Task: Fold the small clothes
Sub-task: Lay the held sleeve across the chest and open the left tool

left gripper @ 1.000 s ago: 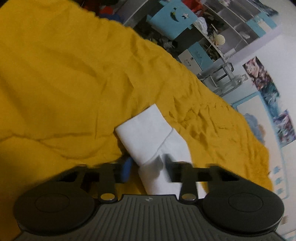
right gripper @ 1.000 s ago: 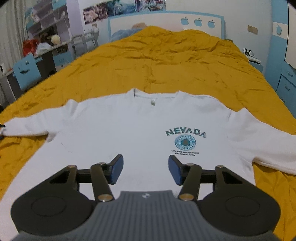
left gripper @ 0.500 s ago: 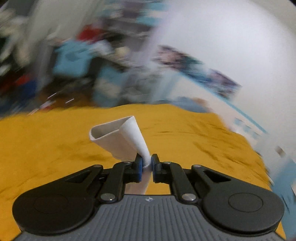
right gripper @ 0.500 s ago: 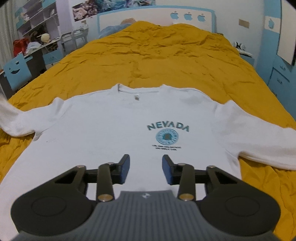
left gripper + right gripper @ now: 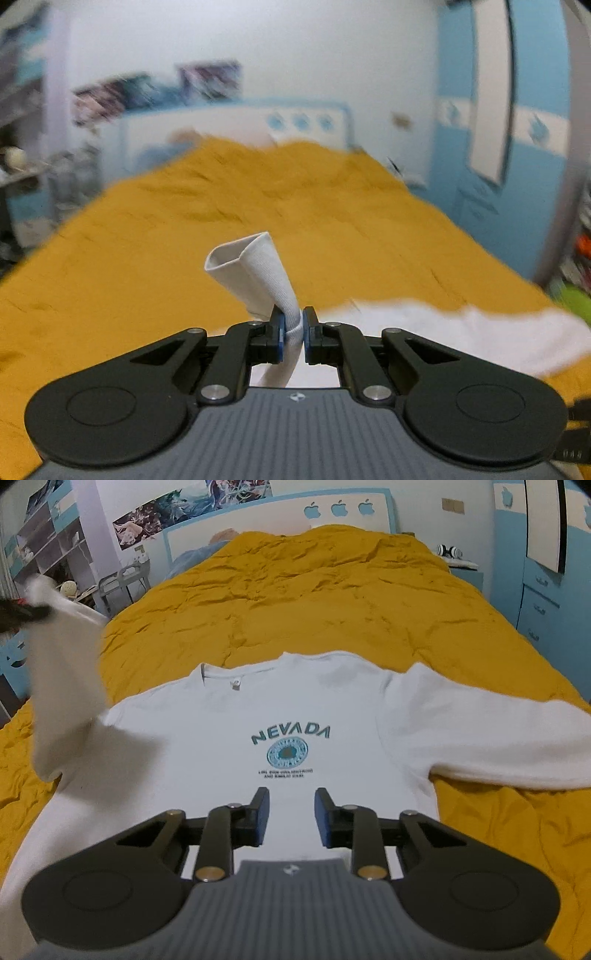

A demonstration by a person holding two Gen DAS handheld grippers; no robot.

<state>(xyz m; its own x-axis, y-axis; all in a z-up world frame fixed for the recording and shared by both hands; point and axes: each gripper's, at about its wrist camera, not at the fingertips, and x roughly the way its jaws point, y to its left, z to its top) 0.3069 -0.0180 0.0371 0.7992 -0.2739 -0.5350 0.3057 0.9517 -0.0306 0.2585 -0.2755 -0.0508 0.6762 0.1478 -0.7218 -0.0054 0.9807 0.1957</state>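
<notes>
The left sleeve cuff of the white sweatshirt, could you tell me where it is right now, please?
In the left wrist view the cuff stands just above centre, pinched in the shut left gripper and lifted over the yellow bedspread.

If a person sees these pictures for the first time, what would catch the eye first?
Probably the white NEVADA sweatshirt, spread flat on the yellow bedcover just ahead of the open right claw. Next, its sleeve cuff, pinched in the left claw and raised above the bed.

Black linkage grippers [image 5: 288, 812], blue pads [image 5: 261, 818], grey ribbed bodies
</notes>
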